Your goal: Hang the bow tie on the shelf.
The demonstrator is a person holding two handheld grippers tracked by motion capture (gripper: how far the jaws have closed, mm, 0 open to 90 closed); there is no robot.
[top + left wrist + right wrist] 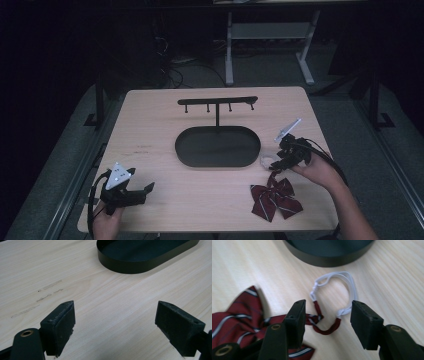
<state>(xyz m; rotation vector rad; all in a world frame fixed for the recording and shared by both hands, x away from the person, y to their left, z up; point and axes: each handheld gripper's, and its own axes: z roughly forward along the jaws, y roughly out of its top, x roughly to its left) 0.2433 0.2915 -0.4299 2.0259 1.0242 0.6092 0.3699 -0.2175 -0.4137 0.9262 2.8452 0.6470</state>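
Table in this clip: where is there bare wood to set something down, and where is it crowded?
Bare: the left stretch between the table edge and the black oval tray, and the front middle between the left gripper and the bow tie. Crowded: front right, around the right gripper and white elastic loop.

My left gripper point(134, 192) rests low, jaws spread wide; my right gripper point(278, 161) tilts downward, jaws parted.

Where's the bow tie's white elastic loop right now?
In the high view the white elastic loop lies right of the black tray, beyond the bow tie, between the open right claw's jaws.
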